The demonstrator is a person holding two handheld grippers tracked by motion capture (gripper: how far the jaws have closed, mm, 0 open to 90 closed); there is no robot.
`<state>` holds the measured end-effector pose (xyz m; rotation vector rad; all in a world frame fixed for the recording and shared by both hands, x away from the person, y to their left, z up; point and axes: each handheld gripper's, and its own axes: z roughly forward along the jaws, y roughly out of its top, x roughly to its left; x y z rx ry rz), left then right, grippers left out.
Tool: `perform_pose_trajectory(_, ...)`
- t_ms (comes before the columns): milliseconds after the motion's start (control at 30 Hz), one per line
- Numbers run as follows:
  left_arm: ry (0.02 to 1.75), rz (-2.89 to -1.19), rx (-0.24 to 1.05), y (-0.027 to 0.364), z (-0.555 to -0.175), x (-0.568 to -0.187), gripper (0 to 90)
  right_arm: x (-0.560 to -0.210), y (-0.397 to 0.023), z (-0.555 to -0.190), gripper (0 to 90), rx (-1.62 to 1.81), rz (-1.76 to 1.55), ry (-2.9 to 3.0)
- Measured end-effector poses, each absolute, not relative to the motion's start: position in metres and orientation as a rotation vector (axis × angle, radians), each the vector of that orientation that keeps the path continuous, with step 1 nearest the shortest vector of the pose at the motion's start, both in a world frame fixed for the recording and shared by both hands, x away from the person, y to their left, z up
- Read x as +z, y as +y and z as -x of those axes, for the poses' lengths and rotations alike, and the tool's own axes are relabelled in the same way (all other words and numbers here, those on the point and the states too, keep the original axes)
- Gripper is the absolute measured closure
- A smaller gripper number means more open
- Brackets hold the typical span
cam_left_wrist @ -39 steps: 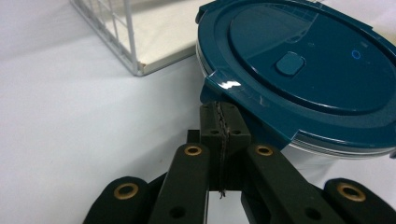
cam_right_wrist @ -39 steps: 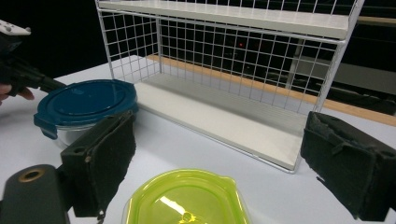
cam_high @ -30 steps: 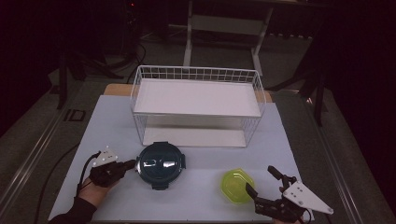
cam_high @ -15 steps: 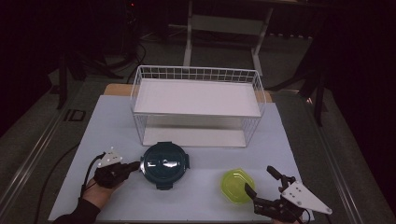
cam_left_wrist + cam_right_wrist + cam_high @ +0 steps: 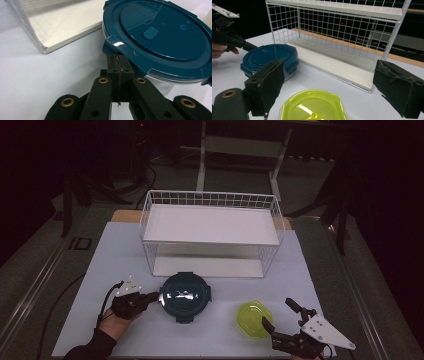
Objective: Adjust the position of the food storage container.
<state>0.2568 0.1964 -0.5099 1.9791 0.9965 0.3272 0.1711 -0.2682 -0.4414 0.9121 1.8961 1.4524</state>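
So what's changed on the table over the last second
The left hand-held gripper, jaws shut, slid right against the blue container and nudged it slightly rightward; its tips sit under a lid latch, gripping nothing. The right hand-held gripper, open, the green container and the wire rack stayed put.

Left gripper (image 5: 152, 297) closed, right gripper (image 5: 280, 317) agape.

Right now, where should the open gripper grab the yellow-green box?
Probably across the rim of the yellow-green box, coming from the near side where the right gripper waits with jaws wide open. The box lies flat and low, so its domed lid gives no hold; its opposite edges look narrow enough for the jaws.
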Motion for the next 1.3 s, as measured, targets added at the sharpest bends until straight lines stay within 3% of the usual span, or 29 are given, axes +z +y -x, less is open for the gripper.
perform_pose_trajectory(733, 0.988, -1.986, 0.328, 0.184, -0.263, -0.512, 86.6, -0.442, -0.268, -0.172, 9.9, 1.454, -0.920, 1.906)
perform_pose_trajectory(1000, 0.972, -1.883, 0.301, 0.202, -0.252, -0.497, 51.2, -0.443, -0.264, -0.171, 9.8, 1.453, -0.900, 1.931)
perform_pose_trajectory(1100, 0.964, -1.854, 0.246, 0.203, -0.247, -0.492, 29.1, -0.443, -0.261, -0.171, 9.8, 1.449, -0.891, 1.935)
perform_pose_trajectory(1167, 0.948, -1.850, 0.226, 0.204, -0.243, -0.488, 7.0, -0.443, -0.260, -0.171, 9.8, 1.462, -0.891, 1.915)
perform_pose_trajectory(1200, 0.943, -1.825, 0.217, 0.206, -0.242, -0.485, 2.9, -0.442, -0.261, -0.171, 9.8, 1.482, -0.894, 1.918)
perform_pose_trajectory(1300, 0.943, -1.781, 0.204, 0.210, -0.239, -0.476, 1.6, -0.439, -0.258, -0.171, 9.8, 1.468, -0.882, 1.915)
